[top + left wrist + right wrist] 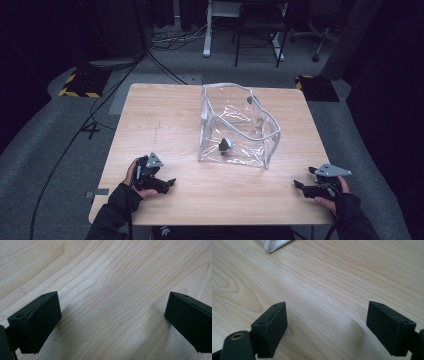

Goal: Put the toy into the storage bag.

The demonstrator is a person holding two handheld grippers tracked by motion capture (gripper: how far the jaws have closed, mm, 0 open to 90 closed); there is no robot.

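Clear plastic bag (pixel 239 125), white-trimmed and open at the top, standing upright near the middle of the wooden desk (pixel 165 120), a small dark object (pixel 225 145) inside near its front wall. Well apart from it, at the near left edge, left gripper (pixel 169 183) resting low over the desk, jaws spread wide with only bare wood between them. At the near right edge, right gripper (pixel 298 185), jaws likewise wide apart and holding nothing, one white corner of the bag (pixel 273 245) beyond them.
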